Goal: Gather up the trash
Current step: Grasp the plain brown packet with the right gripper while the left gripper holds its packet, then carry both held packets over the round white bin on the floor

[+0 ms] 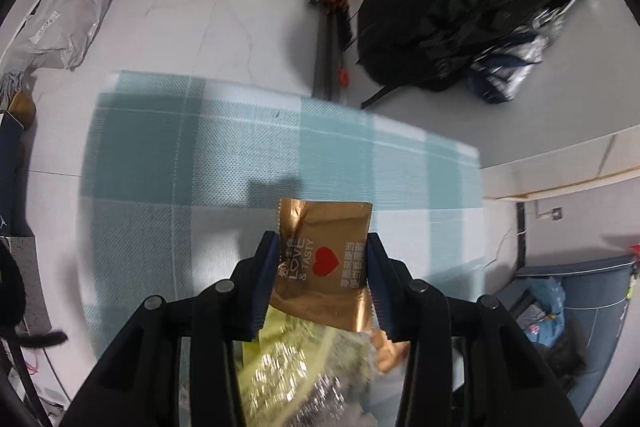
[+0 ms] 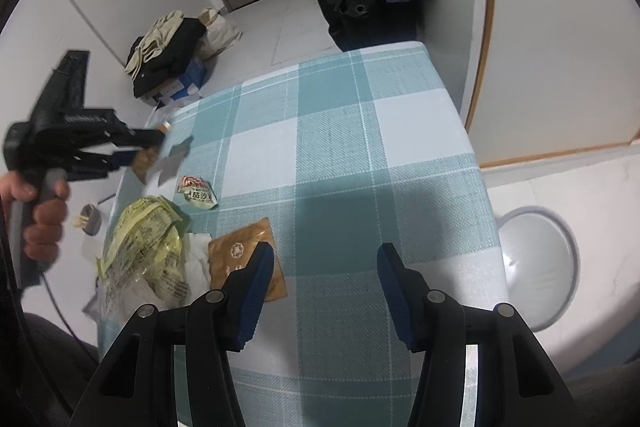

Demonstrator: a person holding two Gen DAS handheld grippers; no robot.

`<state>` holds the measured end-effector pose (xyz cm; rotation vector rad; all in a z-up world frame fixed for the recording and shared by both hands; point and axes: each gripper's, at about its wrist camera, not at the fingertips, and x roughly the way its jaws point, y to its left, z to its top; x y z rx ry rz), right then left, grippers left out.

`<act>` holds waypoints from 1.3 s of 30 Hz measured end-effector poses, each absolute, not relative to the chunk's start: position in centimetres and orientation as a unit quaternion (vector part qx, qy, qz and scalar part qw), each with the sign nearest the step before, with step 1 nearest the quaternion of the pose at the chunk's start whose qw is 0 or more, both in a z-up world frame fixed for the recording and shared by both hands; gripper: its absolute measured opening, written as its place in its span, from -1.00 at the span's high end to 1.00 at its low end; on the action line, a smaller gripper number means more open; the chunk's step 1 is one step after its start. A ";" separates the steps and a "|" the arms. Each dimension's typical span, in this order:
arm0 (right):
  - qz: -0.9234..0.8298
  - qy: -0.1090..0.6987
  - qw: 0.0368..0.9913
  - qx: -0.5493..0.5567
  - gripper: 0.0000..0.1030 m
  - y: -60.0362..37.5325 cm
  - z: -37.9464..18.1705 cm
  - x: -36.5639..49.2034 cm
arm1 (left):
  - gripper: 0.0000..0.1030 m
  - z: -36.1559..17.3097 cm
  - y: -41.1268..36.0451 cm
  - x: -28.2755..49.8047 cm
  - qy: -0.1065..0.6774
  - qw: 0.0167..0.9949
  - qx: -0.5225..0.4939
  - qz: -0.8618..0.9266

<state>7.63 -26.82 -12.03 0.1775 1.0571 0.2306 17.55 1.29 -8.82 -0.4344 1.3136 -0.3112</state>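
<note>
My left gripper point(image 1: 323, 241) is shut on a gold snack wrapper point(image 1: 325, 259) with a red heart, held above the checked tablecloth point(image 1: 200, 155). From the right wrist view the same left gripper point(image 2: 136, 153) hangs at the table's left edge with the gold wrapper point(image 2: 145, 163) in it, a hand point(image 2: 42, 219) on its grip. My right gripper point(image 2: 326, 255) stands open over the cloth point(image 2: 360, 147) with nothing between its fingers. On the table's left lie a crumpled yellow wrapper point(image 2: 146, 239), a brown sachet point(image 2: 240, 251), white tissue point(image 2: 198, 261) and a small red-and-white packet point(image 2: 197, 191).
A grey bin point(image 2: 540, 267) stands on the floor right of the table. A blue container point(image 1: 580, 307) with bags sits low right in the left wrist view. Dark coats point(image 1: 460, 11) hang behind the table. Clothes and boxes point(image 2: 172, 55) are piled on the floor.
</note>
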 end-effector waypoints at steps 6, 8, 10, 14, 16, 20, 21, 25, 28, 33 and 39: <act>0.149 0.513 0.845 0.033 -0.02 -23.8 -13.2 7.6 | 0.27 -4.1 2.2 13.9 0.545 0.800 -0.203 -0.151; 0.165 0.511 0.844 0.015 -0.02 -22.6 -13.3 7.4 | 0.27 -3.0 2.5 12.7 0.527 0.810 -0.206 -0.153; 0.178 0.509 0.842 -0.006 -0.02 -21.2 -13.6 7.3 | 0.27 -2.3 3.0 11.8 0.510 0.815 -0.224 -0.161; 0.183 0.514 0.837 -0.044 -0.02 -18.9 -14.6 7.4 | 0.27 -1.8 4.0 10.6 0.491 0.822 -0.240 -0.161; 0.179 0.507 0.840 -0.066 -0.04 -18.1 -14.9 7.3 | 0.27 -1.6 4.2 10.4 0.483 0.828 -0.239 -0.158; 0.177 0.499 0.842 -0.106 -0.15 -16.5 -15.3 7.2 | 0.27 -1.4 4.2 10.0 0.469 0.837 -0.234 -0.159; 0.178 0.495 0.843 -0.114 -0.25 -16.2 -15.4 7.1 | 0.27 -1.4 4.3 9.9 0.467 0.837 -0.236 -0.162; 0.181 0.494 0.843 -0.110 -0.26 -15.9 -15.5 7.4 | 0.27 -1.4 4.5 9.4 0.461 0.836 -0.240 -0.175; 0.187 0.490 0.843 -0.119 -0.15 -15.8 -15.4 7.3 | 0.27 -1.4 4.7 9.2 0.460 0.836 -0.240 -0.178; 0.191 0.483 0.846 -0.121 0.24 -16.2 -15.1 6.4 | 0.27 -1.6 4.8 9.0 0.459 0.834 -0.245 -0.186; 0.203 0.486 0.846 -0.075 0.32 -17.5 -14.9 6.1 | 0.27 -1.7 4.3 9.1 0.459 0.831 -0.245 -0.196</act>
